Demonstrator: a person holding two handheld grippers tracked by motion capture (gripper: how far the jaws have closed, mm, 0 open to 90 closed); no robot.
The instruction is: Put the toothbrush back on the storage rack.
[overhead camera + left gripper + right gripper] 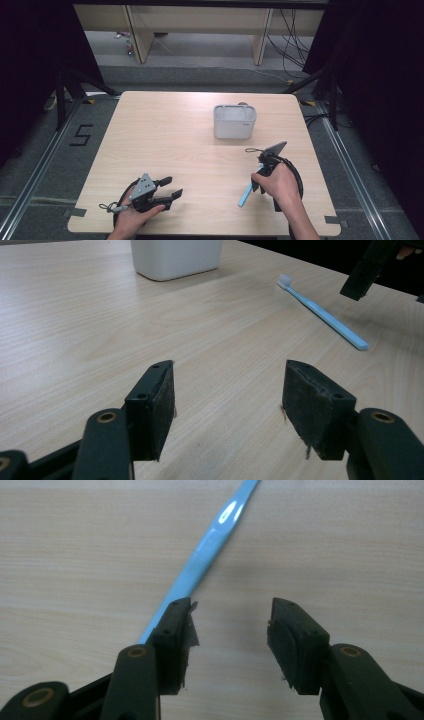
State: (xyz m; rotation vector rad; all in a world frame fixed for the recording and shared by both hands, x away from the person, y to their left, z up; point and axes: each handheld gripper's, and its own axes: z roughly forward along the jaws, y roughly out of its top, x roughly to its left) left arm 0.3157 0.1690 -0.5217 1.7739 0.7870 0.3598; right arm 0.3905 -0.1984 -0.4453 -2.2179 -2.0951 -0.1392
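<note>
Right gripper (pixel 231 625): jaws stood wide apart, empty, poised over the blue toothbrush (pixel 200 565), which lay flat near the table's (pixel 165 135) front right edge. Left gripper (pixel 227 400): jaws parted, empty, near the front left corner. White cup (pixel 234 121) sat toward the far edge. Pale wood tabletop; grey floor, dark curtains around.

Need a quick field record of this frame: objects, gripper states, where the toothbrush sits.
surface: light wooden table
toothbrush: light blue plastic toothbrush, flat on the table, white bristle end toward the container
container: white rounded plastic container, upright, far centre
left gripper: open, holds nothing, near left
right gripper: open, above the toothbrush handle, not gripping it
fingers: the left one in the right gripper view overlaps the handle; contact unclear
</note>
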